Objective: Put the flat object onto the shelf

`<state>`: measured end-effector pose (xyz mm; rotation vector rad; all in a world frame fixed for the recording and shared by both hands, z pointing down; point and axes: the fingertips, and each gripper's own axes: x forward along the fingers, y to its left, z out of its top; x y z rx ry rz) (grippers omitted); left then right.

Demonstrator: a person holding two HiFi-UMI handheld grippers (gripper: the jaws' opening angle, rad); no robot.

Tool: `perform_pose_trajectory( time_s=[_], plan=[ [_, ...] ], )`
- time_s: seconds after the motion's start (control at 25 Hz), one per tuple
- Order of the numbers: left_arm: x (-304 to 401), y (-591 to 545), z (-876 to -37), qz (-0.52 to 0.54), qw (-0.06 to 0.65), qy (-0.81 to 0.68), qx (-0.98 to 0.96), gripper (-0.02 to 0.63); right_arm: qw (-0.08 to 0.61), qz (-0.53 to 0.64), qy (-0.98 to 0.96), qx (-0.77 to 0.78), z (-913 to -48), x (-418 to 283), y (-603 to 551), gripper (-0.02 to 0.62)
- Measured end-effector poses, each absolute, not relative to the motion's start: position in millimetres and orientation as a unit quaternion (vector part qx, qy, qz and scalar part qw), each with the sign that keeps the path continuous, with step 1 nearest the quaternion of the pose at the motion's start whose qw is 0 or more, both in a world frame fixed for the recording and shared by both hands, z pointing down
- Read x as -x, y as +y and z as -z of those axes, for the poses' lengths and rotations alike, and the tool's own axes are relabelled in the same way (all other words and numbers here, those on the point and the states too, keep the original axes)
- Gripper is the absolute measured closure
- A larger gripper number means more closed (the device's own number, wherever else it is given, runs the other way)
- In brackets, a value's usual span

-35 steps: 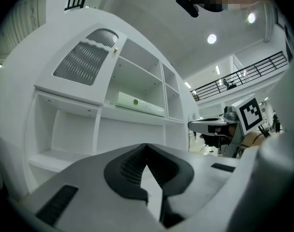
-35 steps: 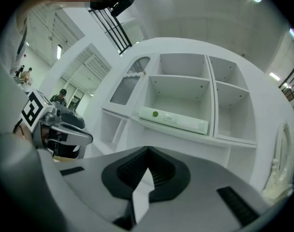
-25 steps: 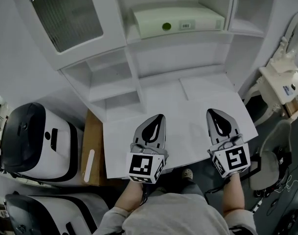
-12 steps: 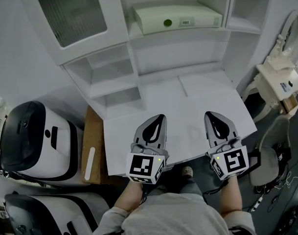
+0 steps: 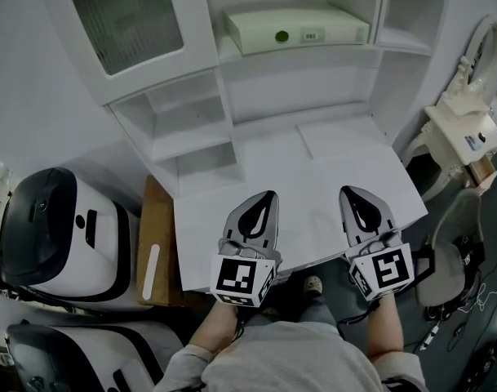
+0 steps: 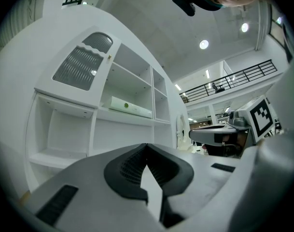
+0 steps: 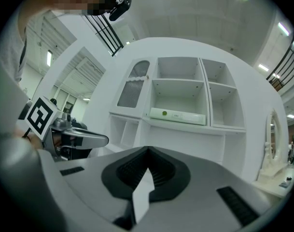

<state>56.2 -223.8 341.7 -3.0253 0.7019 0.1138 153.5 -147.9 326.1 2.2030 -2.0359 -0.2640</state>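
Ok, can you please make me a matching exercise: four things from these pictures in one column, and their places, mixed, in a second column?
1. flat white box
2. left gripper
3. brown board
4. right gripper

a. beside the left edge of the desk
b. on a shelf above the desk
c. over the desk's near right part, fingers shut
d. over the desk's near left part, fingers shut

Pairs: 1-b, 2-d, 3-a, 4-c

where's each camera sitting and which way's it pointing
head view: on the person's head, looking steeply down at white desk and shelf unit; shows forearms, left tool, right tool.
left gripper view: on the left tool, facing along its shut jaws at the shelf unit; right tool at right edge.
right gripper view: on the right tool, same facing, jaws shut; left tool at left edge.
shared by all: flat white box on the shelf.
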Motion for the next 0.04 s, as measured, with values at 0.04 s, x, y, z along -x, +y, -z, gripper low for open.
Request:
perform_pose_trajectory(
  time_s=[0.04],
  plan=[
    [-55.0,-223.4,-341.7,-0.037,0.017,0.225,0.973,0.592,0.065,0.087,-0.675,-0.730,-326.2,-151.9,-147.7,0.587]
  ],
)
